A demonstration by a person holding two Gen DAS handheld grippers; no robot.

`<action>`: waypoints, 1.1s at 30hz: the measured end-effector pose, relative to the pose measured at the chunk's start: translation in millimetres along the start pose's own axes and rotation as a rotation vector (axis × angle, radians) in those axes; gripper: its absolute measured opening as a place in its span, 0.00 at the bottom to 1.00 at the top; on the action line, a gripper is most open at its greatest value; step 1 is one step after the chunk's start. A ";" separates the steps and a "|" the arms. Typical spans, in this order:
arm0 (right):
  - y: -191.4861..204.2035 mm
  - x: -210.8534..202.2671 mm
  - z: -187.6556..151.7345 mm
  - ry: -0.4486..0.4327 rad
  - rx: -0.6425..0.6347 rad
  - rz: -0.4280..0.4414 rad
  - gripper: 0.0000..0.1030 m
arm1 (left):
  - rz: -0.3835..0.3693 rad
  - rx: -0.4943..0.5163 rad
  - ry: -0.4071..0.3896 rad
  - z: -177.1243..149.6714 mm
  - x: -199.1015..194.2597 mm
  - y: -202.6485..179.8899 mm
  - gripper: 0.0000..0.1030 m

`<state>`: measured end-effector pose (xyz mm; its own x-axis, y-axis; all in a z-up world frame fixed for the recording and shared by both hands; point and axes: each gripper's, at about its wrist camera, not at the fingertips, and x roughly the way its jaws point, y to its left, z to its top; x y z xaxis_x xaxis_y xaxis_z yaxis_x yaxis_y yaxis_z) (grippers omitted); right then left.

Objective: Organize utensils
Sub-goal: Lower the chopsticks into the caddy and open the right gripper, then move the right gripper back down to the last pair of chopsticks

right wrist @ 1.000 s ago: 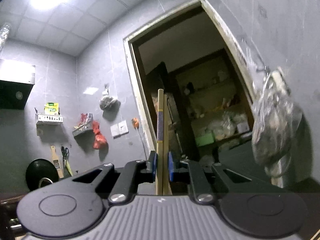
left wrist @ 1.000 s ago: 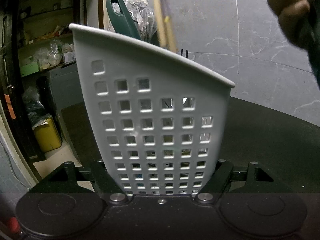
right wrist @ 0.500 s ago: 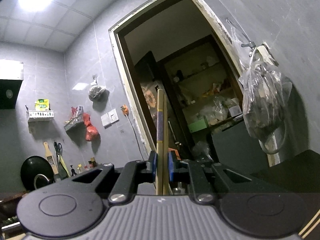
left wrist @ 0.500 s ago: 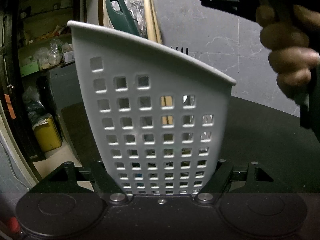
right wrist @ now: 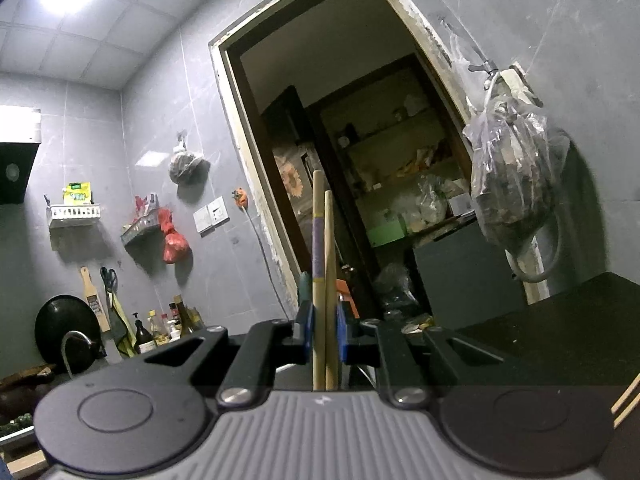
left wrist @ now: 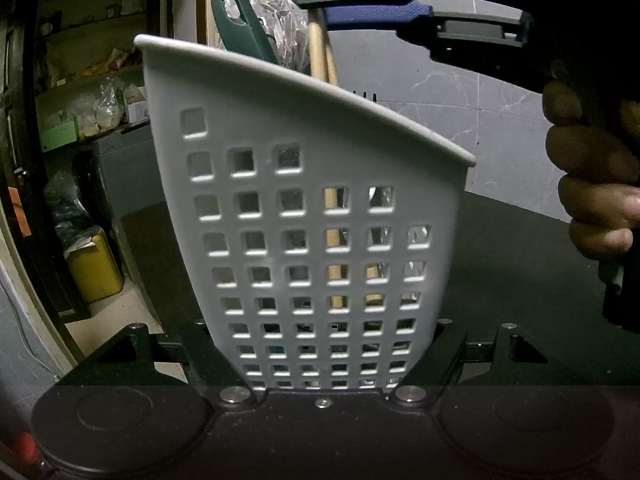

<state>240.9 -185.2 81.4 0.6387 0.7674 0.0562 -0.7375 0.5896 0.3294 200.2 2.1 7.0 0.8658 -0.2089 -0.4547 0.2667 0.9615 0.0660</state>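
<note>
With our left gripper (left wrist: 324, 360) clamping the basket (left wrist: 312, 208), our right gripper (right wrist: 322, 334), clenched on the chopsticks (right wrist: 323, 264), should hold them upright at upper centre, releasing only when they are seated.

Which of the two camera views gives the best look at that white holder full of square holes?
The left wrist view. The white holder fills its middle, gripped at the base by the left gripper, with the chopsticks held by the right gripper reaching down inside it. The right wrist view shows none of the holder, only the upper chopsticks and the room.
</note>
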 end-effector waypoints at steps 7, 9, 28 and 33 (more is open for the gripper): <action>13.2 -5.7 -6.5 -0.018 -0.122 -0.033 0.15 | 0.000 0.001 0.001 0.7 0.9 -0.5 0.74; 16.9 -4.6 -8.6 0.002 -0.142 -0.024 0.15 | 0.000 0.001 0.001 0.7 1.0 -0.6 0.74; -11.4 -51.5 10.3 -0.091 -0.060 -0.263 1.00 | -0.003 -0.004 0.005 1.0 2.7 0.0 0.74; -48.7 -49.3 5.5 0.013 0.082 -0.500 1.00 | -0.001 -0.004 0.005 0.9 2.6 0.0 0.74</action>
<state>246.5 -253.1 67.7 0.9060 0.4000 -0.1387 -0.3226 0.8644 0.3857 202.8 1.5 6.6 0.8632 -0.2093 -0.4595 0.2663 0.9619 0.0620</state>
